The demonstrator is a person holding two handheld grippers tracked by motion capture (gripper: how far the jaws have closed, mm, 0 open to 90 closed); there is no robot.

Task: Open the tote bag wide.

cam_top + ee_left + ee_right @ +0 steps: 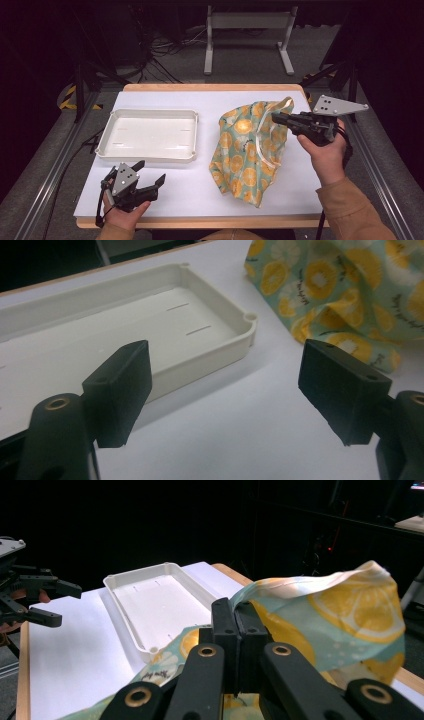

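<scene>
Left gripper (150,181): we see it at the lower left of the high view, held in a hand (122,212) near the front edge of the desk (200,185). Its jaws stand wide apart with nothing between them. In the left gripper view they frame a bare part of the desk, with the tray corner behind them.

Tray (112,117): a white, shallow, rectangular tray at the left centre of the high view, lying flat on the desk, just above the left gripper in the picture. We see nothing inside it.

Cloth bag (240,150): a light green bag with an orange-slice print, right of centre in the high view, near the tray but apart from it. Its lower part lies crumpled on the desk and its upper edge is lifted toward the upper right.

Right gripper (276,118): at the right of the high view, held in a hand (327,155) with a tan sleeve (350,210). In the right gripper view we see its jaws pressed together on the upper edge of the cloth bag (320,605), which hangs from them to the right.
</scene>
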